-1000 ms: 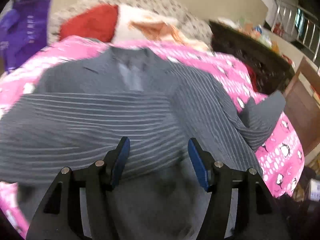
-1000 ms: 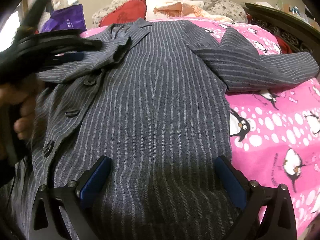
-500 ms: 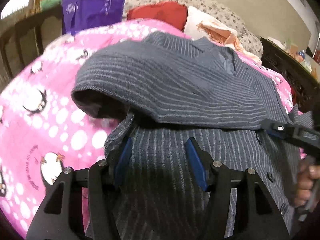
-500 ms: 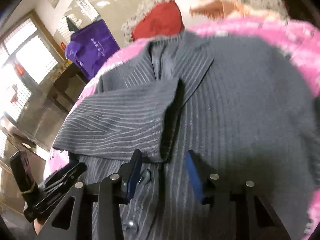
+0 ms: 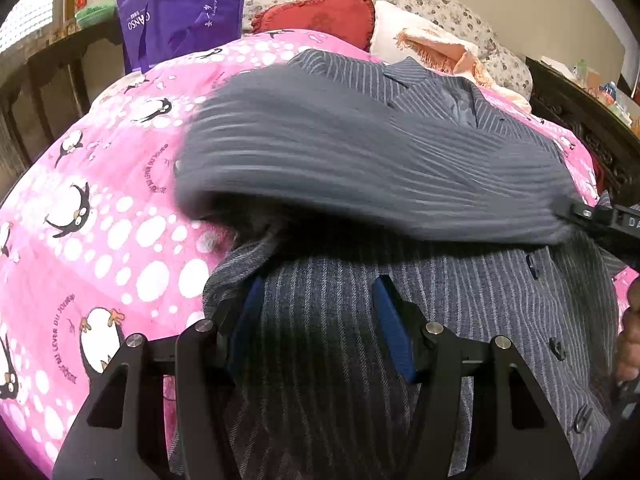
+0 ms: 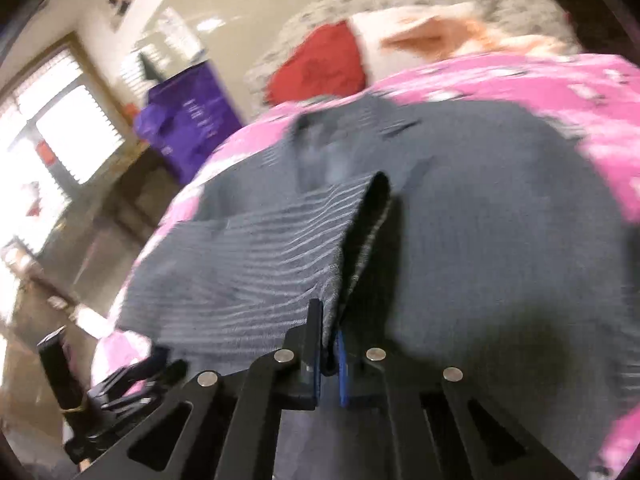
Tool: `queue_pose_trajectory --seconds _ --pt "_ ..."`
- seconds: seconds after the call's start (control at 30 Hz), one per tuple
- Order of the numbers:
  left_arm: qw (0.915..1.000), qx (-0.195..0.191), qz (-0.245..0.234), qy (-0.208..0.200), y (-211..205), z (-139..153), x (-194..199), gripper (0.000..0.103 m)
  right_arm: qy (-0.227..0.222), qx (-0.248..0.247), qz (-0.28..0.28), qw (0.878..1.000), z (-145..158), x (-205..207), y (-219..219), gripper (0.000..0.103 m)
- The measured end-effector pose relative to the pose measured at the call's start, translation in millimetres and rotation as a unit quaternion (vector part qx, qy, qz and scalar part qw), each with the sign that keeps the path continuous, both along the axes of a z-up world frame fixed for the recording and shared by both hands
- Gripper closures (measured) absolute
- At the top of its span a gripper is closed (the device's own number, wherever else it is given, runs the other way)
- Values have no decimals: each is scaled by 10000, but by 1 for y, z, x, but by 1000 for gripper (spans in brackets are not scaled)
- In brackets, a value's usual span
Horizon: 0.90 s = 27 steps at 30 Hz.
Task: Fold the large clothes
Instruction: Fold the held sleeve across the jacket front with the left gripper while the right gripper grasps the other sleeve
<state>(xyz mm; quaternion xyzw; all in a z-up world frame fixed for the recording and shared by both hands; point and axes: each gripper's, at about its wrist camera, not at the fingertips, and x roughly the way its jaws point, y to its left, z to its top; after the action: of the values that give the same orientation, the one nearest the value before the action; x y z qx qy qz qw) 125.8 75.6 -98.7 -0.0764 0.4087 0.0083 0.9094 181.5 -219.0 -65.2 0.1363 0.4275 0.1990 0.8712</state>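
A grey pinstriped jacket [image 5: 460, 292] lies front-up on a pink penguin bedspread [image 5: 100, 220]. Its sleeve [image 5: 360, 172] is stretched across the chest, blurred with motion. My right gripper [image 6: 329, 344] is shut on the sleeve's cuff end [image 6: 352, 248] and holds it above the jacket body [image 6: 500, 220]; it shows at the right edge of the left wrist view [image 5: 592, 216]. My left gripper [image 5: 316, 312] is open, low over the jacket's left side edge, with nothing between its blue pads [image 5: 390, 324].
A purple bag [image 5: 180, 4] hangs at the bed's far left. A red cushion [image 5: 320, 16], a white and orange pillow [image 5: 432, 44] and a floral pillow lie at the head. Dark wooden furniture [image 5: 592, 120] stands to the right. A wooden bed rail [image 5: 36, 80] runs on the left.
My right gripper has closed on the sleeve's cuff end and lifted it across the jacket. My left gripper has swung to the jacket's left edge and stayed open.
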Motion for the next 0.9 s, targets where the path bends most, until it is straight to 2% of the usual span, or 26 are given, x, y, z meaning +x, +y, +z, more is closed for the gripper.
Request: queue_pose_trajectory --seconds 0.1,0.27,0.47,0.53,0.6,0.67,0.7,0.73,0.83,0.87,0.9 --pt "10000 4 1 2 0 0 0 45 59 -305 -391 9988 5 -6 -36 98" --pt "10000 9 -1 6 0 0 0 45 113 -560 -712 9958 9 -25 -86 98" --pt "9999 17 69 -74 3 7 -6 45 336 -746 -906 9925 -6 -23 -93 98" --pt "9994 -27 160 -292 6 22 -15 45 313 -755 -896 9926 -1 -24 -94 94" --pt "9977 -54 259 -626 8 42 -23 45 93 -734 -907 9931 13 -31 -98 91" --pt "9941 -1 351 -1024 9 67 -23 45 -279 -892 -1028 9903 31 -42 -102 78" --pt "9932 -1 318 -1118 7 75 -17 42 -453 -964 -1096 9883 38 -48 -104 66" --pt "9932 1 218 -1142 5 81 -6 38 -661 -1035 -1181 9854 45 -52 -105 62" --pt "9959 163 12 -893 -1 80 47 38 -1228 -1179 -1380 9757 63 -51 -100 62" --pt "9972 206 43 -711 -2 73 65 38 -1310 -1162 -1321 9756 63 -45 -94 62" --pt "9983 202 62 -549 -2 65 82 38 -1222 -1174 -1221 9780 62 -37 -87 68"
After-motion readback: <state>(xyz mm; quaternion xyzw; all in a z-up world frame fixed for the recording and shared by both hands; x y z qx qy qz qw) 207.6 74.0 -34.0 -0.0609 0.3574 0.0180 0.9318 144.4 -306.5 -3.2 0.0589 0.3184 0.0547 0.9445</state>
